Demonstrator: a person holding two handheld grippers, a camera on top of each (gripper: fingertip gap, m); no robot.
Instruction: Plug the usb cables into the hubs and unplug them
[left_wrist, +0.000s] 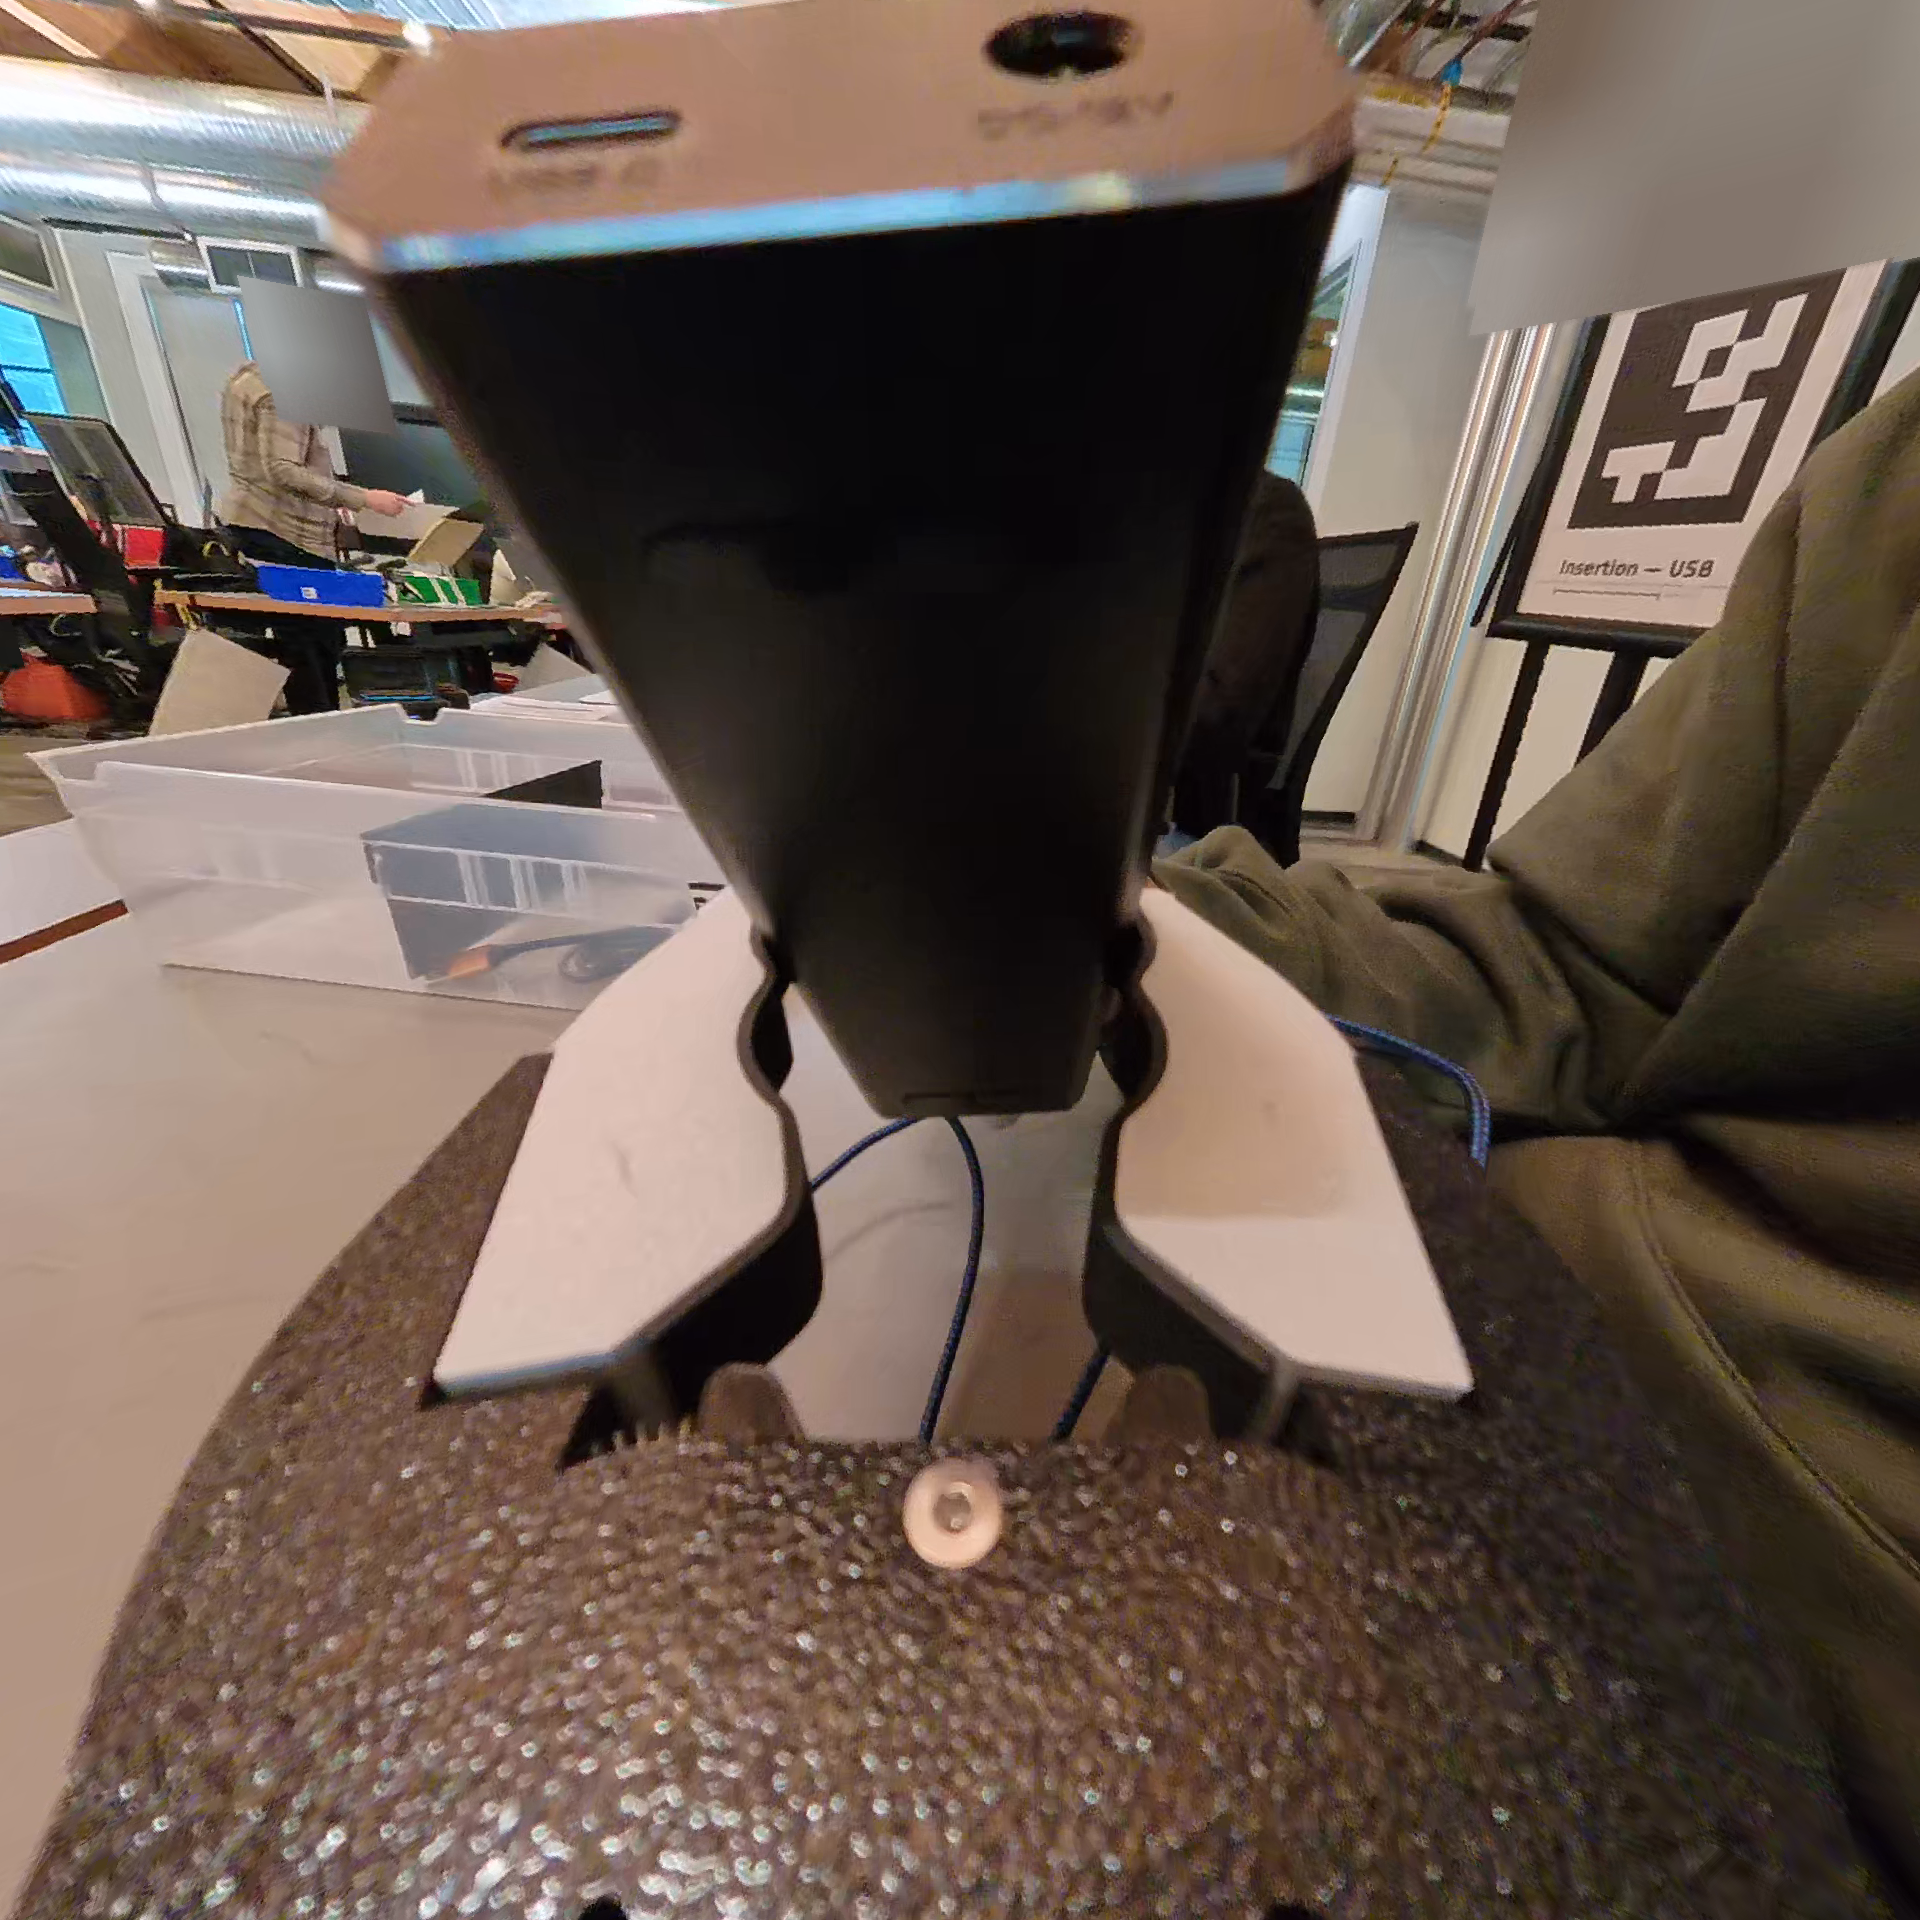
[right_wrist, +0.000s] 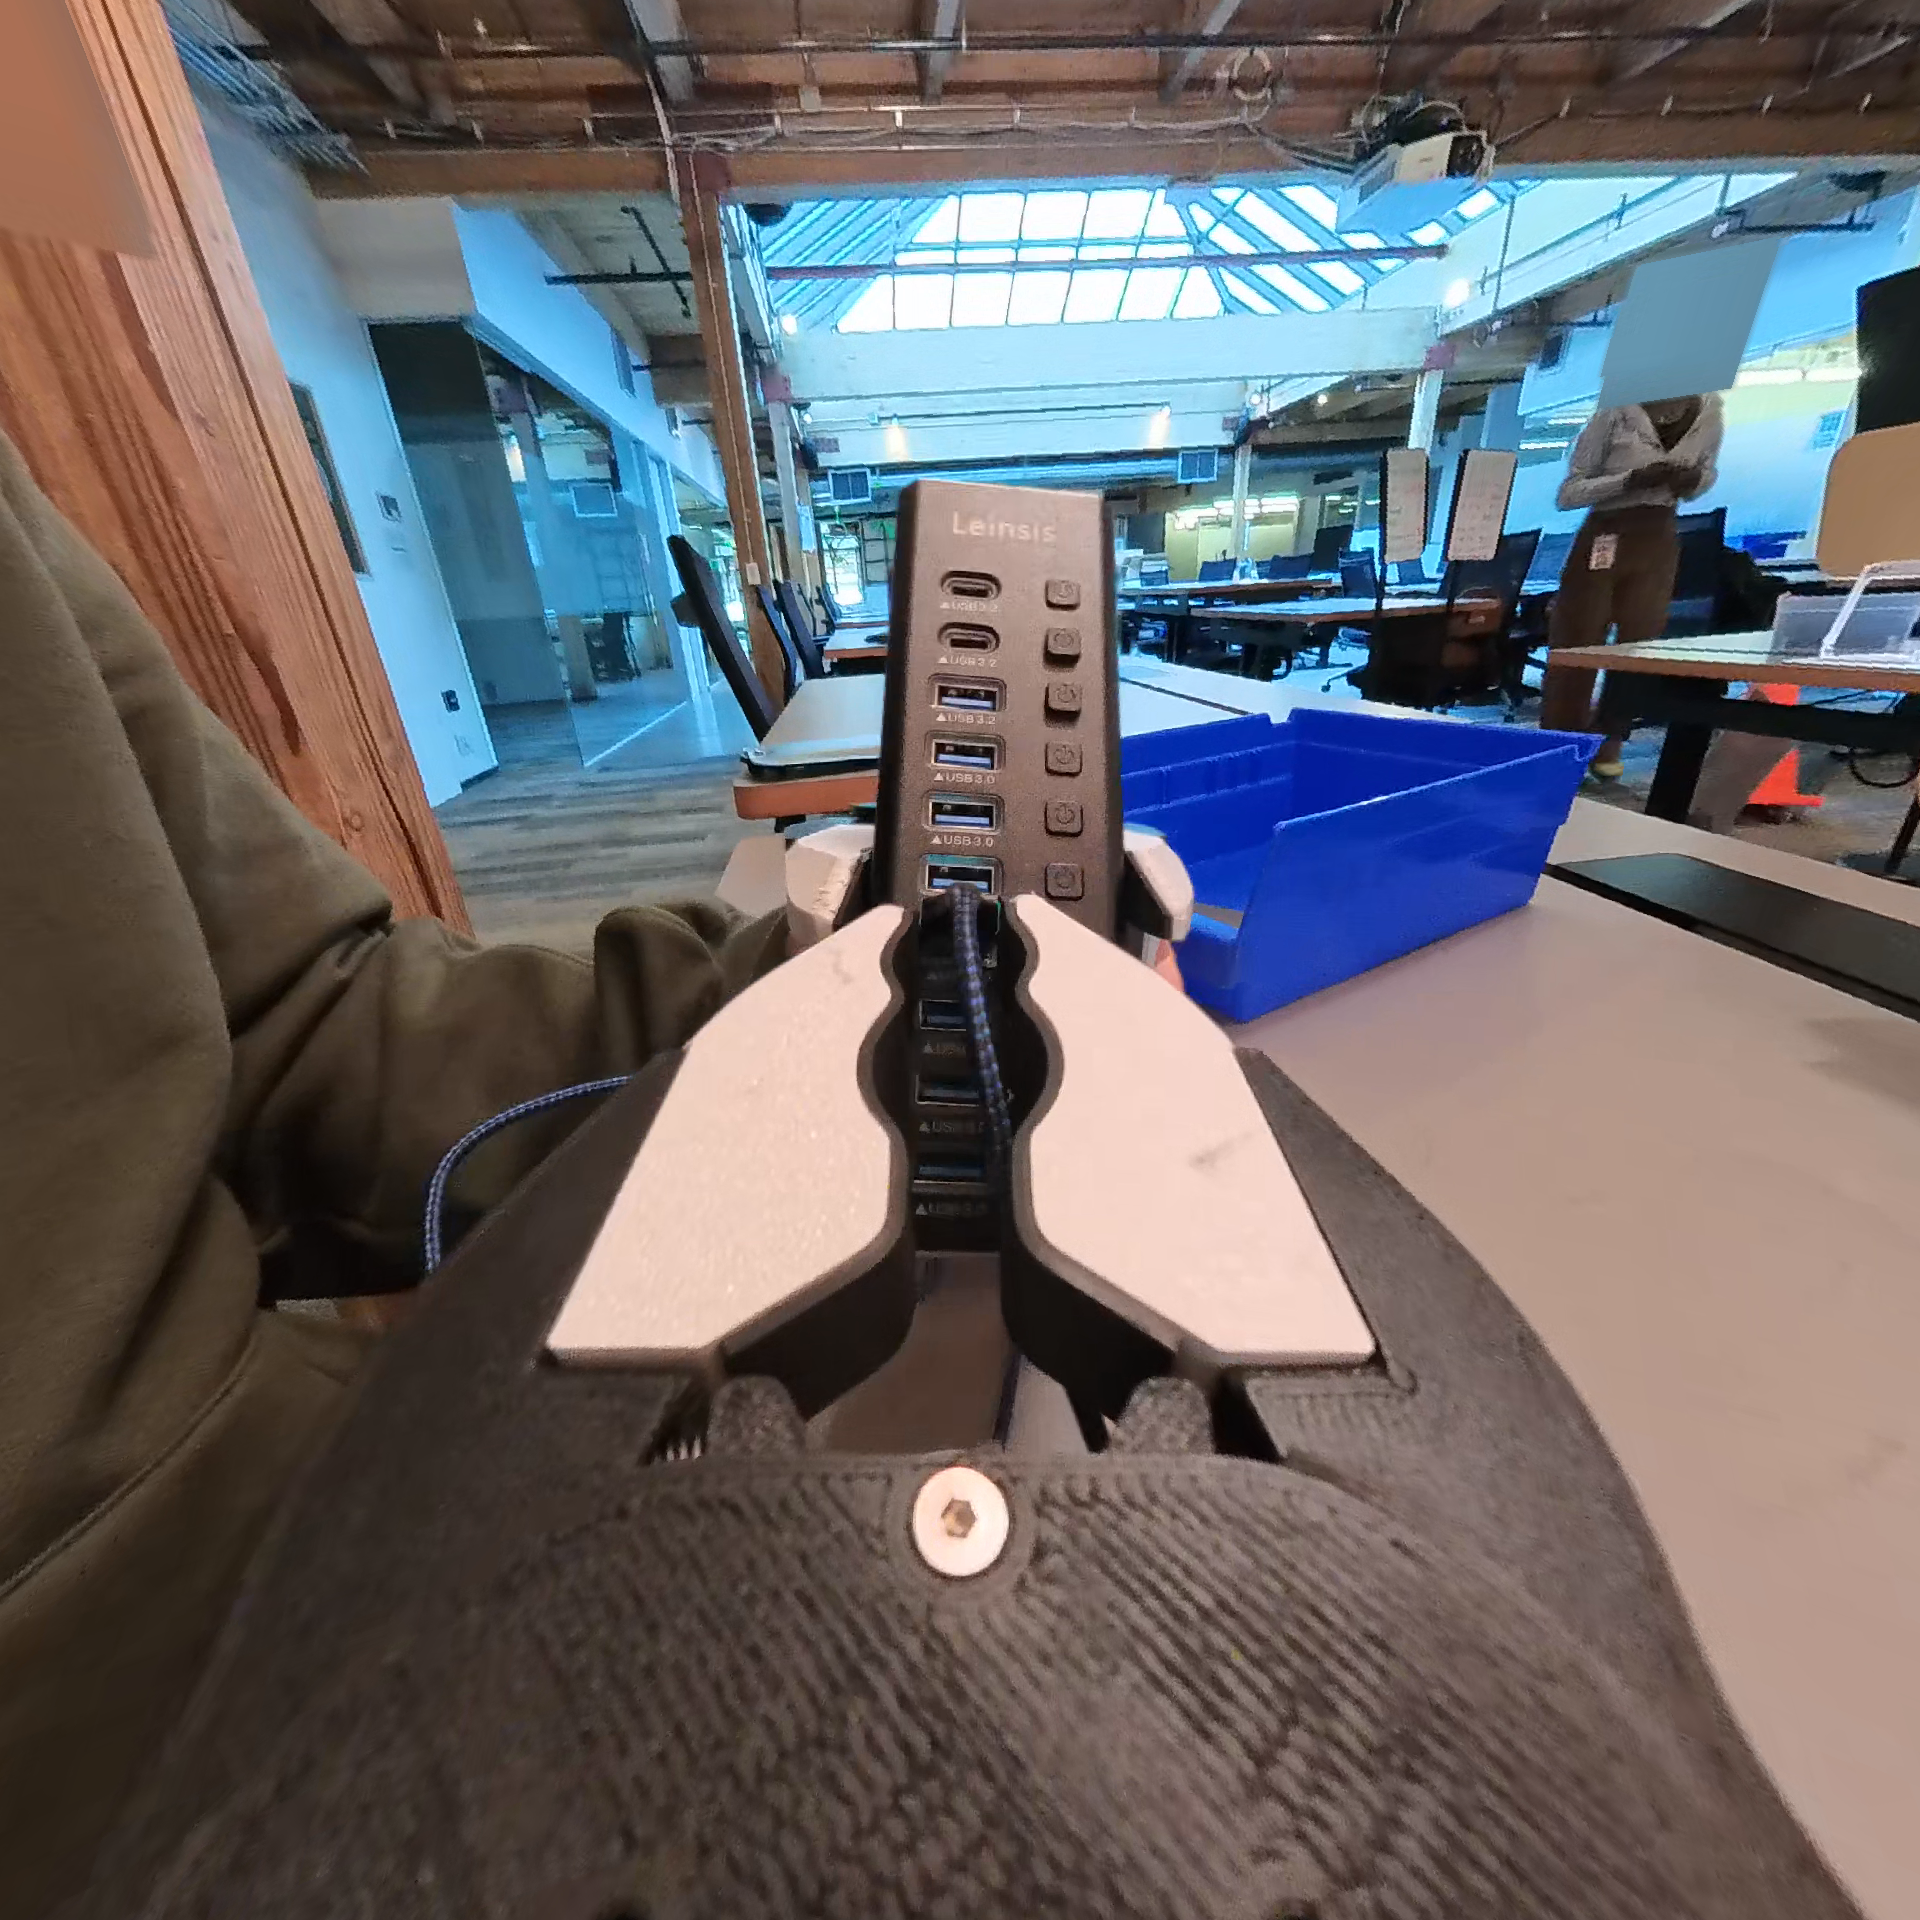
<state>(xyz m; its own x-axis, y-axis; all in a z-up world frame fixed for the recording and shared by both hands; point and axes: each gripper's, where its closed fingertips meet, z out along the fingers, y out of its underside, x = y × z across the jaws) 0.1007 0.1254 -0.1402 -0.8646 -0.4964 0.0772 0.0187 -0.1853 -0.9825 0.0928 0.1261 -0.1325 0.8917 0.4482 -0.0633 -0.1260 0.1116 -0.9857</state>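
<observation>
Black and upright above the desk, the hub sits clamped in our left tool to brace it, while our right tool, closed on the blue braided cable, holds its plug at a port.

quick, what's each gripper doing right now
Left gripper: shut on the black USB hub.
Right gripper: shut on the blue braided cable's plug at the hub.
</observation>
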